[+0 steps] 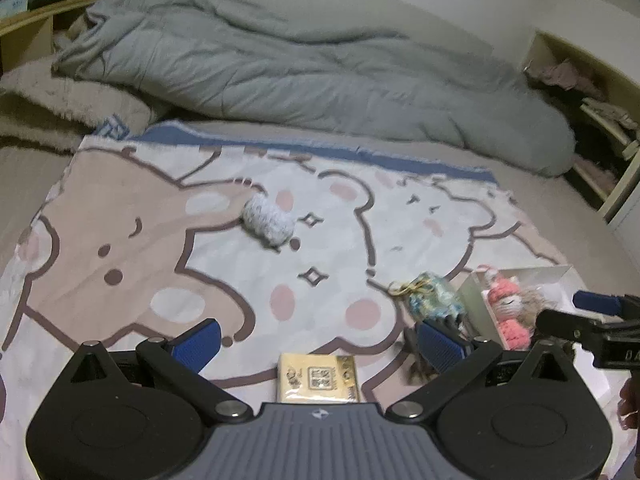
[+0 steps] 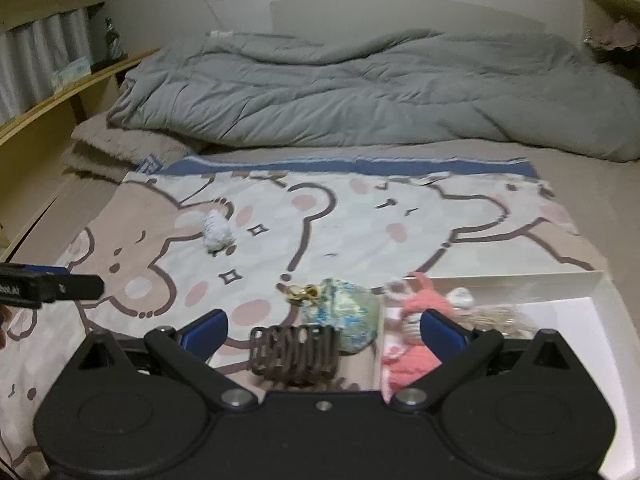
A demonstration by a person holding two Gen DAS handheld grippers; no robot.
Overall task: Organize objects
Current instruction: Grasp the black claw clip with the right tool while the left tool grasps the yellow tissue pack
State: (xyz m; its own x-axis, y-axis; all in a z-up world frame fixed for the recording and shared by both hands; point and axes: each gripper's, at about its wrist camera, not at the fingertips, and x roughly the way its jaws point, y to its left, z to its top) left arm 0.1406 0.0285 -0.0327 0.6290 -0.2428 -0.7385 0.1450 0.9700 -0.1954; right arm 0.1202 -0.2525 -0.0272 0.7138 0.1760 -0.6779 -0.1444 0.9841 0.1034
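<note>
My left gripper (image 1: pixel 320 340) is open and empty, just above a gold packet (image 1: pixel 318 378) on the bear-print blanket (image 1: pixel 160 280). My right gripper (image 2: pixel 324 334) is open and empty over a dark brown hair claw (image 2: pixel 294 354). A blue-patterned pouch with a gold tie (image 2: pixel 344 316) lies just beyond it; the pouch also shows in the left wrist view (image 1: pixel 434 298). A white box (image 2: pixel 560 280) on the right holds a pink knitted doll (image 2: pixel 412 320) and a straw-coloured tuft (image 2: pixel 500 316). A white fluffy ball (image 1: pixel 268 220) lies farther out on the blanket.
A rumpled grey duvet (image 2: pixel 360 92) covers the far half of the bed. A beige fleece throw (image 1: pixel 60 100) lies at the far left. Wooden shelves (image 2: pixel 60 92) run along the left side. Open shelving with clothes (image 1: pixel 580 92) stands at the right.
</note>
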